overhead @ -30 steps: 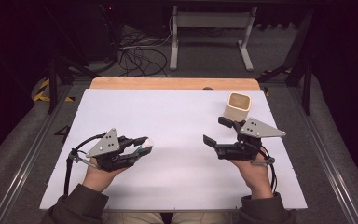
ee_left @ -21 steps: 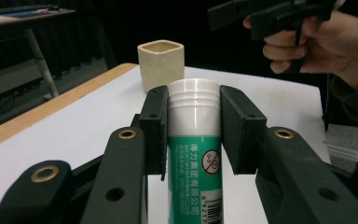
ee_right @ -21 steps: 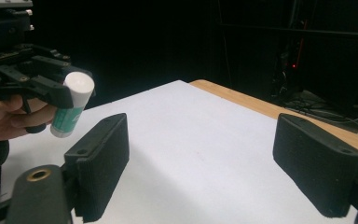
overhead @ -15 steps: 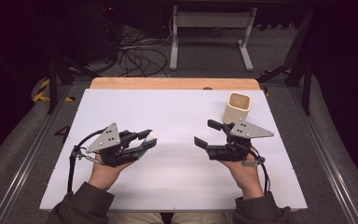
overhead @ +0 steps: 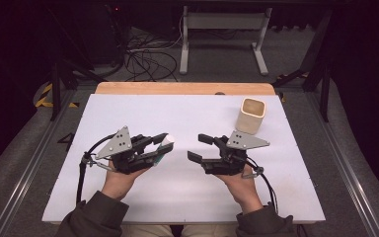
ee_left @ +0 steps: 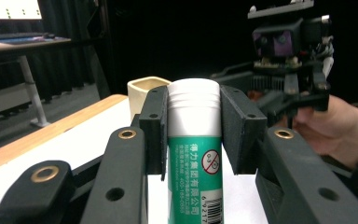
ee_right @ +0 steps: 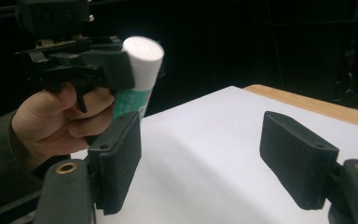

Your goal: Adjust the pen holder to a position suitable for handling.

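Observation:
A green tube with a white cap (ee_left: 194,154) is clamped between the jaws of my left gripper (ee_left: 195,130). In the high view the left gripper (overhead: 161,147) sits left of centre, the tube (overhead: 162,149) pointing right with its cap towards the other hand. In the right gripper view the tube (ee_right: 138,79) is at upper left. My right gripper (overhead: 197,147) is open, a short way right of the tube and facing it, nothing between its jaws; the right gripper (ee_right: 200,154) shows wide-spread pads. A beige square cup (overhead: 251,115) stands at the table's back right.
The white table top (overhead: 177,192) has a wooden strip (overhead: 177,88) along its far edge. Beyond it the floor holds cables (overhead: 143,54) and a metal stand (overhead: 222,34). A rail (overhead: 345,163) runs along the table's right side.
Both hands have moved towards the table's middle, so the grippers now face each other closely. The left gripper still holds the tube; the right gripper stays open.

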### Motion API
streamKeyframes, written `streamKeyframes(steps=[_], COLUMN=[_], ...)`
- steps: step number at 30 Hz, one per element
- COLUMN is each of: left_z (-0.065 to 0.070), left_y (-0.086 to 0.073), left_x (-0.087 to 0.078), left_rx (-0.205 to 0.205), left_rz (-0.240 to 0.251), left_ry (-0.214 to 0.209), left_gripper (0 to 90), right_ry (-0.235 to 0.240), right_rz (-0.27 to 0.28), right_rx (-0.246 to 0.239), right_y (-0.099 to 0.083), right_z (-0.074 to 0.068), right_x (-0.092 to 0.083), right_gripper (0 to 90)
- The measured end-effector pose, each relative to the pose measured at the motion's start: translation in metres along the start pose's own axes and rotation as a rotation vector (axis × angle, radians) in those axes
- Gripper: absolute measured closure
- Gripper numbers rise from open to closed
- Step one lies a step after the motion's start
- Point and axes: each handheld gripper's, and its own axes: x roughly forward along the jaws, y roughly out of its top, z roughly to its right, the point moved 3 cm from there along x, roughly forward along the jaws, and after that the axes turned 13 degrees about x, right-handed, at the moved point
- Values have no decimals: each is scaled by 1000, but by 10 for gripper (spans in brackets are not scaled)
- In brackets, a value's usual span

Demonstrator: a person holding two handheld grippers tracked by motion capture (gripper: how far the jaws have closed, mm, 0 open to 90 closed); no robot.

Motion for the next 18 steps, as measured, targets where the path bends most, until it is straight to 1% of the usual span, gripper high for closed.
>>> streamKeyframes(steps=[2,3,5,6,11,13,14,15,16,17,18], left_z=[1,1,2,2,3,3,3,3,3,4,5], left_y=[2,2,4,4,5,5,6,6,6,6,6], left_x=[2,4,6,7,13,15,16,19,19,20,22], left_rx=[-4,-6,-4,-1,-10,-9,-15,-22,-22,-24,-30], left_rz=[9,15,18,23,35,42,45,58,58,65,76], left_ry=[-3,-4,-3,0,1,10,7,10,10,11,10], left_gripper=[650,651,651,651,651,651,651,650,650,650,651], right_ry=[6,20,27,42,58,67,75,79,84,84,93], right_rz=[-4,-8,-8,-9,-12,-13,-12,-11,-10,-10,-7], right_rx=[3,8,9,17,27,32,41,45,49,49,58], right_y=[-1,-2,-3,-3,-5,-5,-6,-6,-6,-6,-7], right_z=[-1,-3,-4,-6,-8,-9,-10,-10,-11,-11,-12], right_x=[2,5,6,8,11,13,14,15,16,16,17], right_gripper=[302,308,315,325,336,344,355,362,368,368,377])
